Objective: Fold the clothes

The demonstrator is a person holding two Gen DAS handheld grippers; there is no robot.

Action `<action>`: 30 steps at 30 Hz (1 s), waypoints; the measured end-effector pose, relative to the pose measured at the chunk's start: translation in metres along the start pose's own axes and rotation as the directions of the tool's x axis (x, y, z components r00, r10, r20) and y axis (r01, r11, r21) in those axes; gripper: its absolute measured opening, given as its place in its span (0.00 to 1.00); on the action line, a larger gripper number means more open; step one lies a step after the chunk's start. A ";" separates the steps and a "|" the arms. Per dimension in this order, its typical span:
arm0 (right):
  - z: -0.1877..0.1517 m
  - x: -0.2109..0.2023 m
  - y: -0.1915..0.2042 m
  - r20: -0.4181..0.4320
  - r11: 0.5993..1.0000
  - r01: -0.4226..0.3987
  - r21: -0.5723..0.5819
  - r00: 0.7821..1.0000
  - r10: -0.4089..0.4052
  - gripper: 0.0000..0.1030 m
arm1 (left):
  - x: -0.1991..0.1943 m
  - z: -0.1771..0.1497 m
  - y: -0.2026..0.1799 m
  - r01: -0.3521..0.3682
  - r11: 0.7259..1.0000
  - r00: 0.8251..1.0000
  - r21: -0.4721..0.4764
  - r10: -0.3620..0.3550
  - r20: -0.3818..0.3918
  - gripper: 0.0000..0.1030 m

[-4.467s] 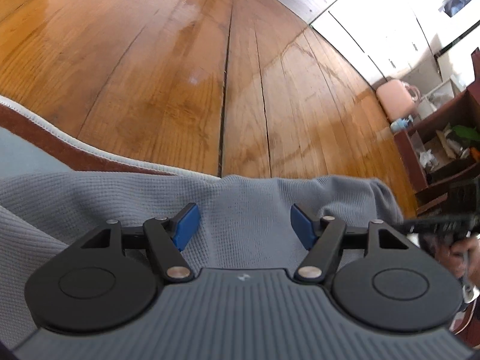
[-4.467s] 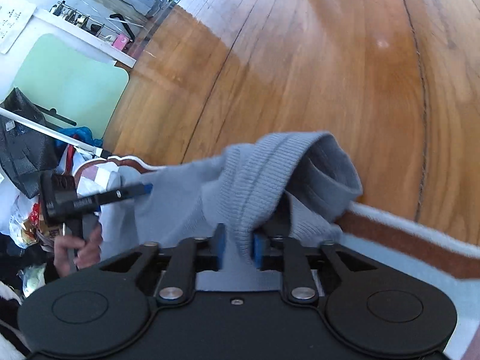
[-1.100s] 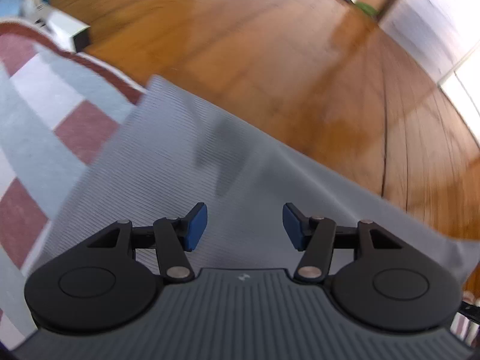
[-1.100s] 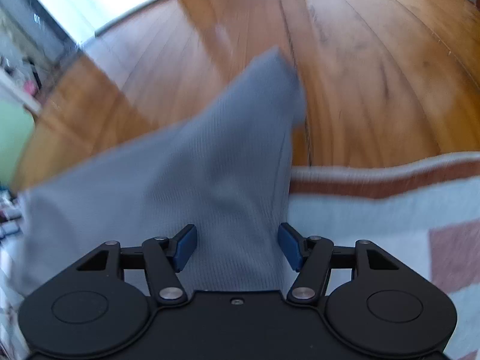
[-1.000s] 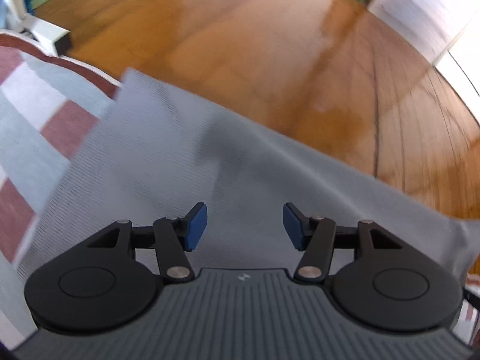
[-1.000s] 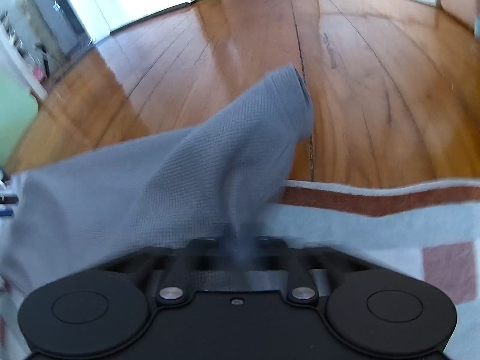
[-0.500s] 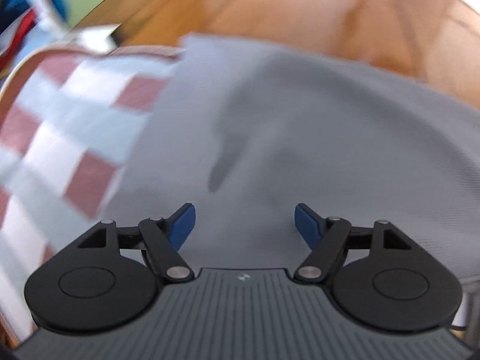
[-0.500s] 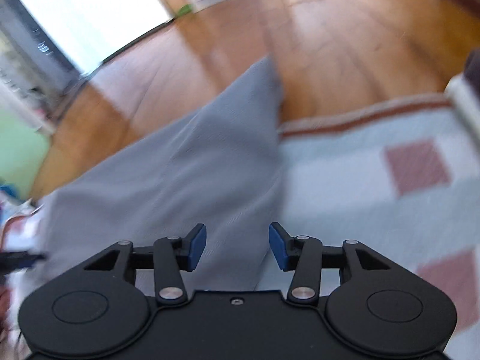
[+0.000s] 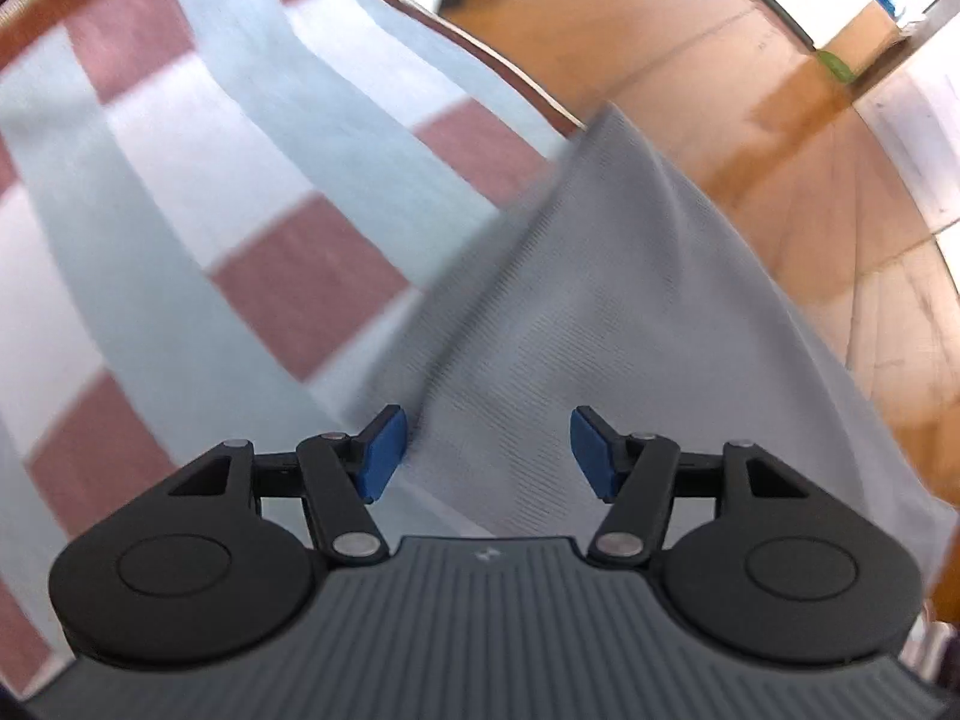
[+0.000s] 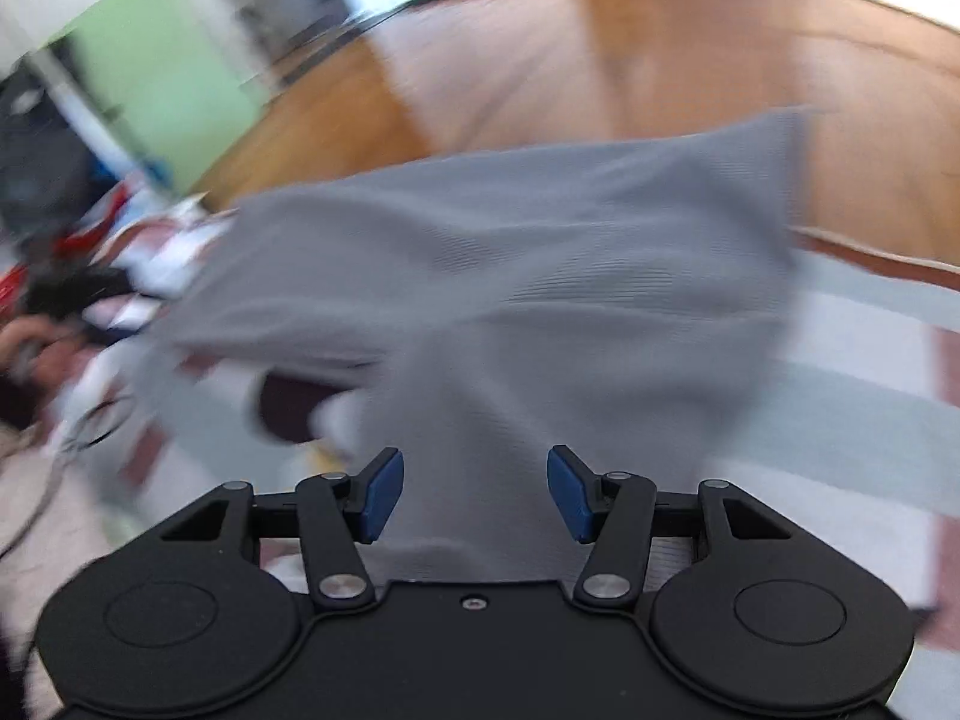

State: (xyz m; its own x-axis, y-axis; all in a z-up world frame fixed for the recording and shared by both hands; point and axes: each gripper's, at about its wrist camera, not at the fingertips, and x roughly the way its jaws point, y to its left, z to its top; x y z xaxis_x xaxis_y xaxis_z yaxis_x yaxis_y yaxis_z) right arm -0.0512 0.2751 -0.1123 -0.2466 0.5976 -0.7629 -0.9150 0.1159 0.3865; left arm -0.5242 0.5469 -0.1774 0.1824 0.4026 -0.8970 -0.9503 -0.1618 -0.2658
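In the left wrist view, a checked rug point(image 9: 180, 192) in pale blue, white and brick red fills the frame from nine o'clock to twelve o'clock. A grey knit garment point(image 9: 600, 312) is draped from one o'clock down to six o'clock, lying partly on the rug and partly over the wooden floor point(image 9: 750, 60) seen at two o'clock. The left gripper point(image 9: 487, 450) is shown at six o'clock with its blue pads apart; its jaws have just been closing a little, yet no cloth is pinched, the garment only passing beneath and between them. A cardboard box point(image 9: 864, 36) is seen far off at one o'clock.

In the right wrist view, which is blurred, the same garment point(image 10: 540, 276) spreads across the centre from nine o'clock to three o'clock, one corner raised at two o'clock over the floor point(image 10: 600, 60). The rug point(image 10: 852, 396) lies at three to four o'clock. The right gripper point(image 10: 474, 498) is seen at six o'clock, its jaws having just been opening, with cloth between the pads but not pressed. A person's hand point(image 10: 30, 342) and clutter are faintly made out at nine o'clock.

Risk is judged as follows: with neither gripper clamped, the garment may settle crooked or bunched, so any fold would be spoiled. Part of it overhangs the bare floor, where it could slide or be dragged. A fast regrasp might catch two layers, or the rug beneath.
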 end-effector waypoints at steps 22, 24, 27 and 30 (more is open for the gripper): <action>0.024 0.014 -0.014 -0.091 0.982 -0.142 0.122 0.984 0.153 0.10 | -0.019 -0.194 -0.259 0.444 0.380 0.879 0.812 -0.360 -0.312 0.67; 0.017 0.023 -0.021 -0.151 0.962 -0.198 0.187 0.962 0.228 0.11 | -0.004 -0.202 -0.261 0.466 0.374 0.876 0.802 -0.322 -0.358 0.67; 0.004 0.036 -0.033 -0.224 0.944 -0.195 0.266 0.940 0.258 0.16 | 0.017 -0.201 -0.256 0.481 0.435 0.876 0.761 -0.266 -0.402 0.67; -0.006 0.021 -0.041 -0.240 0.955 -0.110 0.276 0.954 0.179 0.17 | 0.026 -0.197 -0.246 0.482 0.495 0.875 0.723 -0.227 -0.428 0.67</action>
State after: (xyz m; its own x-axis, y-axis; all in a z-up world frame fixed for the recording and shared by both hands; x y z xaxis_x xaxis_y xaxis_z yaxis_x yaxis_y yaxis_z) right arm -0.0207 0.2787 -0.1474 -0.4758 0.4004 -0.7832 -0.7586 0.2639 0.5958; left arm -0.2357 0.4202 -0.2051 0.4829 0.0028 -0.8757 -0.5646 0.7653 -0.3089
